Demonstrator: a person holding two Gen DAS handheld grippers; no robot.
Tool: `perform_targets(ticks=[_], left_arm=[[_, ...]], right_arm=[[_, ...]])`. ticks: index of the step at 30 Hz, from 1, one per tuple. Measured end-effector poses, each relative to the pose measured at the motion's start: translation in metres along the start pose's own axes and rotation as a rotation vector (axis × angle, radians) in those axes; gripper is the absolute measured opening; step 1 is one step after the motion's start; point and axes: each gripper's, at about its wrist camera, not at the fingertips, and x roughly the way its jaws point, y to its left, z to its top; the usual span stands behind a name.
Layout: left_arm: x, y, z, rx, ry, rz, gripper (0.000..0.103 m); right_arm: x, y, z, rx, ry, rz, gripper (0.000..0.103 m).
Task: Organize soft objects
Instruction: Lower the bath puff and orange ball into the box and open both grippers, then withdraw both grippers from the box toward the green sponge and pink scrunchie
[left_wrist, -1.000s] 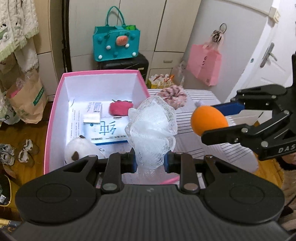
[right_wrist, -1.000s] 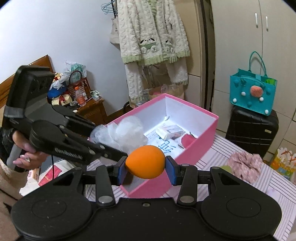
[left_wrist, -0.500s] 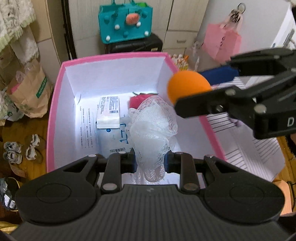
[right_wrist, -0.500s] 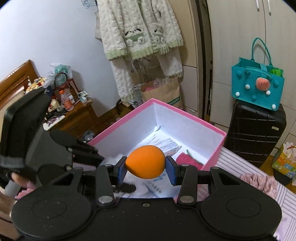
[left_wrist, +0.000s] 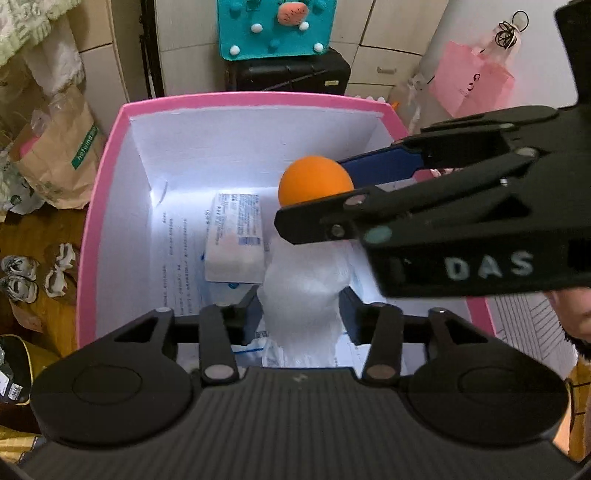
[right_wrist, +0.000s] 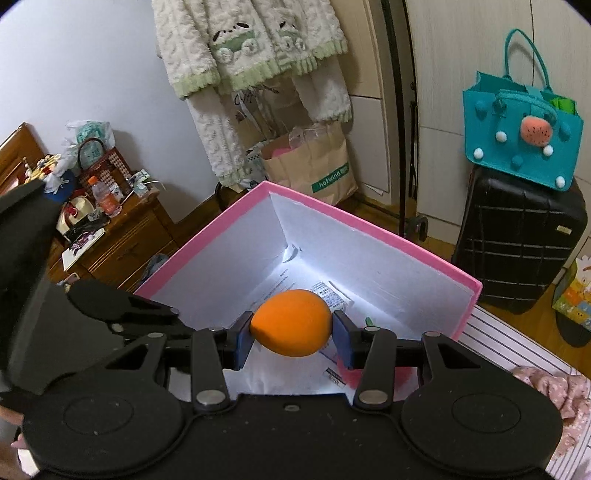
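White mesh bath pouf, lower centre: my left tool is opening to drop it into the pink box. Orange sponge egg stays clenched in my right tool, poised above the box for release.

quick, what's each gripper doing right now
left gripper: jaws opening, white mesh bath pouf between them, over the pink box.
right gripper: jaws opening, with the orange sponge egg between the pads.
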Motion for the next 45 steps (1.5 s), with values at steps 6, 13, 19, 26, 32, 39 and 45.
perform_targets(ticks=[6,13,19,26,32,39,45], left_arm=[[-0.006,0.000,-0.007,0.012,-0.017,-0.005,0.055],[-0.033,0.004,-0.023,0.019,-0.085,0.010,0.062],[-0.056,0.005,-0.036,0.031,-0.113,0.033,0.062],[-0.086,-0.011,-0.045,0.076,-0.153,0.077,0.073],[-0.112,-0.026,-0.060,0.100,-0.198,0.115,0.093],[-0.136,-0.047,-0.076,0.137,-0.223,0.151,0.096],[-0.153,-0.067,-0.087,0.184,-0.224,0.171,0.096]], right_arm=[[0.007,-0.001,0.001,0.016,-0.006,-0.004,0.054],[-0.007,0.000,-0.001,0.030,-0.045,-0.026,0.061],[-0.038,0.013,-0.019,-0.004,-0.079,-0.034,0.061],[-0.084,0.038,-0.040,-0.058,-0.130,-0.064,0.061],[-0.120,0.061,-0.061,-0.127,-0.164,-0.099,0.061],[-0.158,0.084,-0.087,-0.180,-0.198,-0.122,0.061],[-0.186,0.098,-0.105,-0.200,-0.219,-0.139,0.061]])
